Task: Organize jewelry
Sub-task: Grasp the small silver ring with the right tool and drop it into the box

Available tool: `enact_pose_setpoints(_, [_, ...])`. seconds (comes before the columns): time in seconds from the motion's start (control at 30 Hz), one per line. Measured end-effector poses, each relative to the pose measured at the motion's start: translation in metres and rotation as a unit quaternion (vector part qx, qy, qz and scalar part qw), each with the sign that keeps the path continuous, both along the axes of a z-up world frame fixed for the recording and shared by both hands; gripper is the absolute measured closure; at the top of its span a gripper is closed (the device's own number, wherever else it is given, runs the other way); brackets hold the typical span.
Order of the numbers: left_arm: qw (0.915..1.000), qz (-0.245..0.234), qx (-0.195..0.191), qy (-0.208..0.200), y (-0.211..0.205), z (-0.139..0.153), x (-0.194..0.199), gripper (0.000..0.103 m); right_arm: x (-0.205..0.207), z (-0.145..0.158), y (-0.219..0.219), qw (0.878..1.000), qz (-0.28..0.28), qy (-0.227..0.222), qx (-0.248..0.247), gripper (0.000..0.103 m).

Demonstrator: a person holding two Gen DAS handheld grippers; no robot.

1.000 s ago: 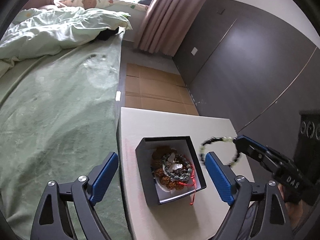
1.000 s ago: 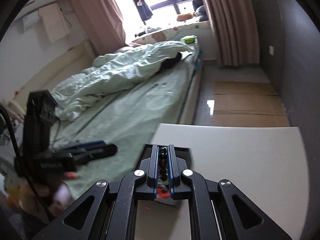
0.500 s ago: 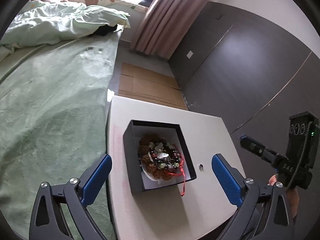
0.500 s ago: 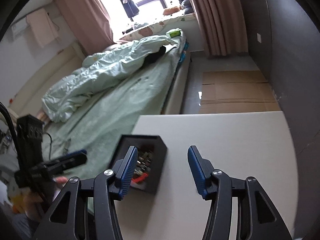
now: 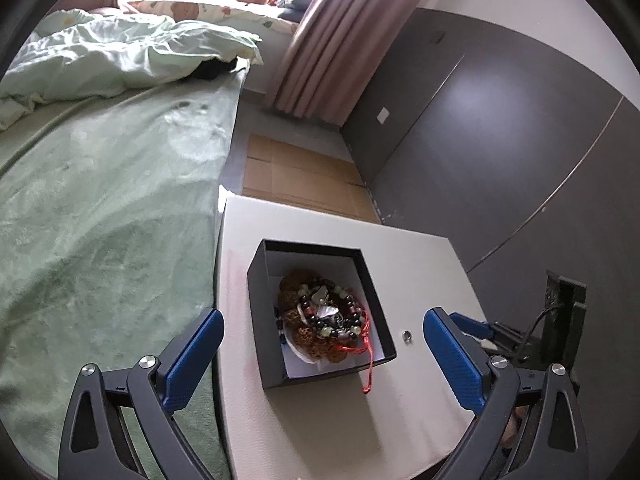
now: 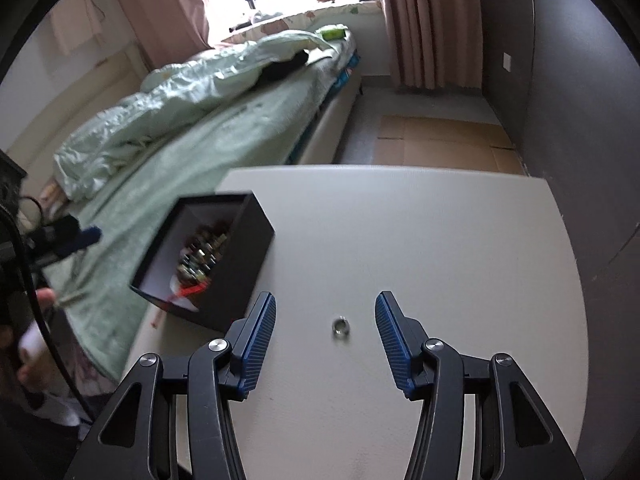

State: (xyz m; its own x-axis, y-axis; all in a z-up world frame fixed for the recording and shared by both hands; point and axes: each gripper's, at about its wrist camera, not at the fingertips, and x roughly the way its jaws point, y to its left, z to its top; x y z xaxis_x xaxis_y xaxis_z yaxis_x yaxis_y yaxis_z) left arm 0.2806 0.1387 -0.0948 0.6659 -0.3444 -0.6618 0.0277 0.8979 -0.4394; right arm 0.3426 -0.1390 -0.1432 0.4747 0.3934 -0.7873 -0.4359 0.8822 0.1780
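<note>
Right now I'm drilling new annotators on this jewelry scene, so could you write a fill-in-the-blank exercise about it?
1. The small silver metal ring lies on the white table, outside the square black box, between the open fingers of the ____ claw.
2. The beaded bracelets lie piled ____ the box.
3. A ____ cord hangs over the box's rim.

Missing words: right; inside; red

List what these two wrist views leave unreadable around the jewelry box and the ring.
- Bracelets in the black box: left wrist view shows a tangled heap, so no count; right wrist view is blurred and the box's near wall hides most.
- Ring on the white table: too small in both views to show material or any stone.
- Right claw: left wrist view shows only a blue tip; the left claw's finger covers the rest.
- Person's hand: cut off by the right wrist view's edge, blurred.
</note>
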Motion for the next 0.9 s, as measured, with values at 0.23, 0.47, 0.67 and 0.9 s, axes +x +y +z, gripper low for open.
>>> enact_pose_setpoints(0.23, [1.0,-0.003,0.001,0.002,0.003,-0.005,0.001,0.003,-0.001,-0.03,0.012,0.999,-0.007,0.011,-0.04,0.058])
enact_pose_setpoints(0.47, [1.0,0.003,-0.006,0.006,0.014,-0.009,0.0,0.003,0.004,-0.05,0.02,0.998,-0.006,0.016,-0.067,0.076])
enact_pose_setpoints(0.67, [0.9998,0.004,-0.017,0.007,0.019,-0.008,-0.001,0.003,0.004,-0.05,0.023,0.995,-0.01,0.002,-0.097,0.089])
enact_pose_setpoints(0.9, [0.9998,0.004,-0.017,0.001,0.022,-0.004,-0.004,0.003,0.004,-0.024,0.026,0.998,-0.011,-0.005,-0.056,0.089])
